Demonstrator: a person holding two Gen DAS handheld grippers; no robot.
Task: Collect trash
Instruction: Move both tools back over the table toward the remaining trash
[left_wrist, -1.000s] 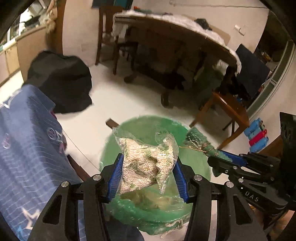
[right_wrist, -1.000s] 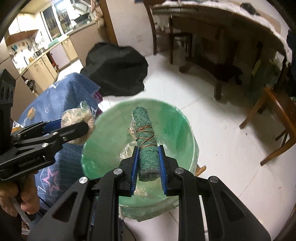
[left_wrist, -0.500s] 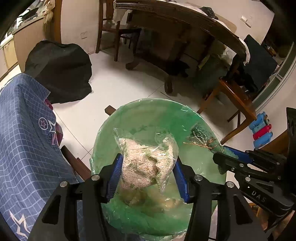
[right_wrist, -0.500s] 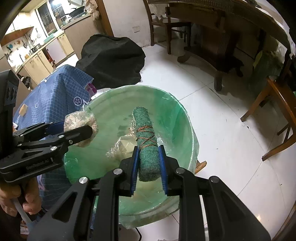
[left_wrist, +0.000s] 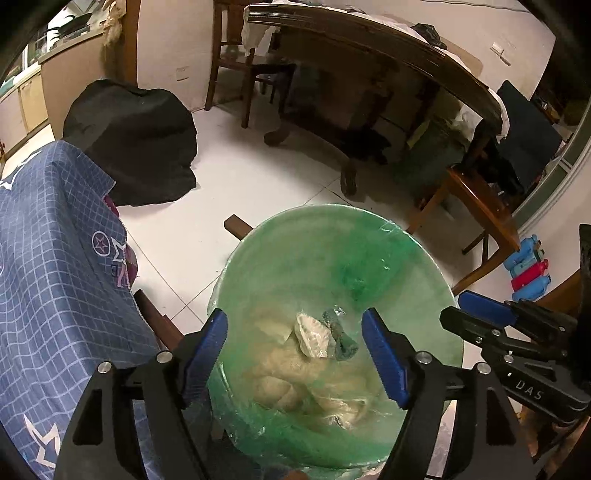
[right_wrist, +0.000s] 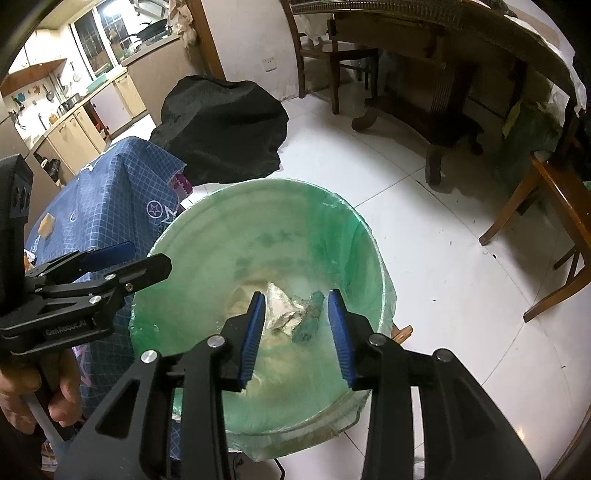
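A bin with a green liner stands on the white floor below both grippers. At its bottom, on crumpled pale trash, lie a clear bag of pale grain and a green roll tied with brown string. My left gripper hangs over the bin, its jaws opening with nothing between them. My right gripper is over the bin's right side, jaws also opening, narrower, and holding nothing.
A table under a blue checked cloth stands left of the bin. A black covered heap sits on the floor behind. A dark wooden table and chair stand at the back right. A hand holds the left gripper.
Both grippers opened over the bin. The bag of grain left the left jaws and the green roll left the right jaws; both now lie at the bin's bottom.
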